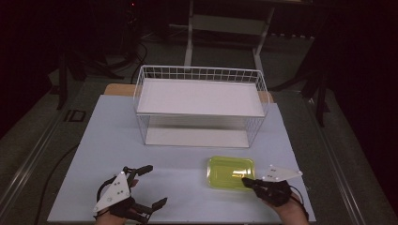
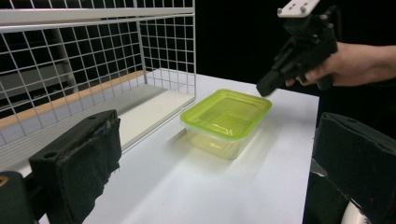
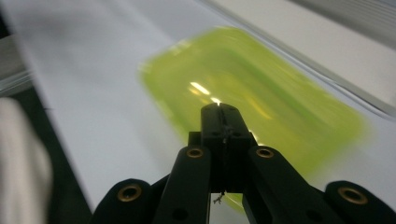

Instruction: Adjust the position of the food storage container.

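**Right gripper at the near edge of the green container**

We see a yellow-green lidded container (image 1: 231,172) lying on the white table (image 1: 178,187), in front of the wire basket shelf (image 1: 201,105) and clear of it. Its long axis runs left to right across the table, parallel to the shelf's front.

Our right gripper (image 1: 247,182) is by far the nearer one — its tip sits at the container's near right corner, touching or just above the lid (the high view cannot settle which). In the right gripper view its jaws are pressed together, nothing between them, and the container spreads out just beyond and below the tip, blurred.

Our left gripper (image 1: 152,185) rests well apart, toward the table's near left, jaws spread wide and empty; seen from it, the container lies ahead and to its right, with the right gripper poised over the far corner.

We judge that any grasp falls to the right hand — but its jaws would need to part first to straddle the rim.
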### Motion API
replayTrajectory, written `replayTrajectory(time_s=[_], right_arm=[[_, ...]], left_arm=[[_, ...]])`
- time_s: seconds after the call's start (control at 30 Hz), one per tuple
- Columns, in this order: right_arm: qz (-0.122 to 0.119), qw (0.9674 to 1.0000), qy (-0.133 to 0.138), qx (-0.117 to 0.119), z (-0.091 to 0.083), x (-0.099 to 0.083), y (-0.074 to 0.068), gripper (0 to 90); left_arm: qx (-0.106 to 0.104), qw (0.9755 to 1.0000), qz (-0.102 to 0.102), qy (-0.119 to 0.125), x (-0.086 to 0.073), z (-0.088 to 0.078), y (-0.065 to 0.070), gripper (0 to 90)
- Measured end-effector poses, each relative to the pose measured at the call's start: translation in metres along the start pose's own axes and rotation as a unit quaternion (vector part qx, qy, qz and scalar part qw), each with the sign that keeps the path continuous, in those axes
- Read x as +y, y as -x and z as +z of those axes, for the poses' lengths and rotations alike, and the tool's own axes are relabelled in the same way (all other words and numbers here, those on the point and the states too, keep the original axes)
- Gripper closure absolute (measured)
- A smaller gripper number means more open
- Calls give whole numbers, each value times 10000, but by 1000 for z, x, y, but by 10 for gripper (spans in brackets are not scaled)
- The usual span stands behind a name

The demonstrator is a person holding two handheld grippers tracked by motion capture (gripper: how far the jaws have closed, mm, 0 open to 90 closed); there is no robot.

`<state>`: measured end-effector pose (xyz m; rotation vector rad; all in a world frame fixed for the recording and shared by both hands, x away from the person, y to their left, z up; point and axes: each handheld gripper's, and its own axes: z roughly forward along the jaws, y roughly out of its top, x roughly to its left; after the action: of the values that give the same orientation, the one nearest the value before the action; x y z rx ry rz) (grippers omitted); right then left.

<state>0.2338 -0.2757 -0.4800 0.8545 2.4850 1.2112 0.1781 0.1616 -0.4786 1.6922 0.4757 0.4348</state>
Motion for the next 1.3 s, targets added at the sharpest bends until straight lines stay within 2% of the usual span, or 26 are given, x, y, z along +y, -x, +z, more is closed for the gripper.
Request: replayTrajectory(time_s=[0.03,0.07,0.1,0.13,0.17,0.2,0.23,0.33,0.73,1.3], right_arm=[[0,10000,0,0,0,0,0,900],[95,9999,-14,-112,-4,-3,7,900],[237,9991,-78,-353,-11,-10,19,900],[291,9985,-89,-462,-13,-13,24,900],[291,9985,-89,-462,-13,-13,24,900],[408,9973,-135,-593,-14,-20,34,900],[443,9967,-180,-652,-13,-23,37,900],[505,9962,-235,-676,-7,-28,42,900],[505,9970,-250,-540,11,-21,44,900],[353,9987,-230,-274,40,-2,36,900]], left_arm=[[1,10000,6,1,0,0,0,19],[-3,10000,7,-1,0,1,0,19],[-4,10000,-7,-7,0,2,0,19],[-4,10000,-7,-7,0,2,0,19],[-1,10000,-12,-22,0,2,0,19],[-9,10000,-2,-42,-1,3,0,19],[-17,10000,0,-44,-1,4,0,19],[-29,10000,10,-58,-1,4,1,19],[-31,10000,-22,-42,-1,3,0,19],[-70,9999,-69,-51,-3,4,0,19]])
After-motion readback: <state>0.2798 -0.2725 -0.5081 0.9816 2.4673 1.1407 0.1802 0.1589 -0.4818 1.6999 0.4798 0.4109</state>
